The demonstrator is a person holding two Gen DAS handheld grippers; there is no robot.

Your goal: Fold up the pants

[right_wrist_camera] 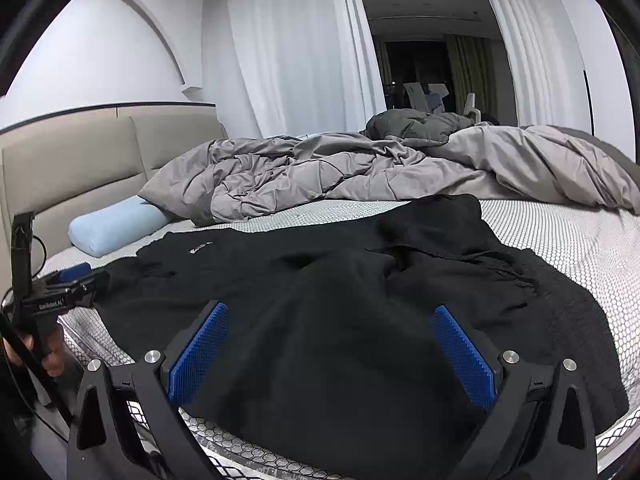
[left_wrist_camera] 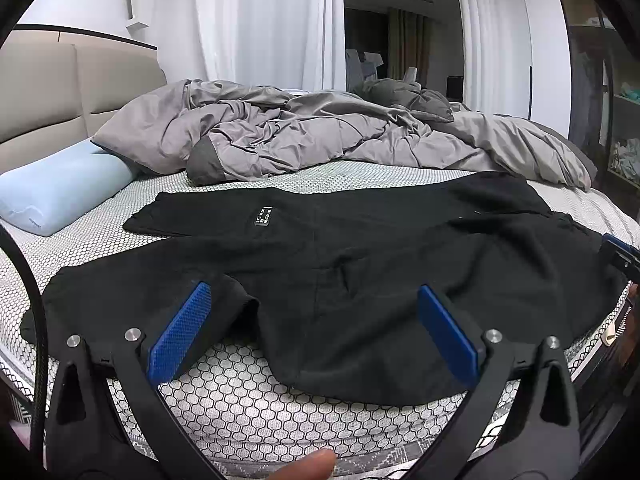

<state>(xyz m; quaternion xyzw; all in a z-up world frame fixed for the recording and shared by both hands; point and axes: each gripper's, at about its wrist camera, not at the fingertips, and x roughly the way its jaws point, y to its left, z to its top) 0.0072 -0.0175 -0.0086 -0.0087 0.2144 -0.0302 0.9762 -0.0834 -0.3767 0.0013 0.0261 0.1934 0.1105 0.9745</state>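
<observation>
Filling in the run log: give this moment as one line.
stage: before first fold | pants: spread flat on bed | left tongs: open, at near edge | right tongs: open, over pants | nothing gripped

Bed (left_wrist_camera: 248, 400) across the lower half of both views, covered in a white sheet printed with a dark honeycomb pattern, bare sheet showing at bottom centre of the left wrist frame and at far right of the right wrist one. Black pants (left_wrist_camera: 340, 280) spread flat over the near part, a small label patch facing up left of centre, one edge hanging over the near rim. Light blue pillow (left_wrist_camera: 60, 188) at middle left, resting against the beige padded headboard (left_wrist_camera: 44, 96). Crumpled grey duvet (left_wrist_camera: 304, 136) heaped across the far side, its corner touching the pillow.
</observation>
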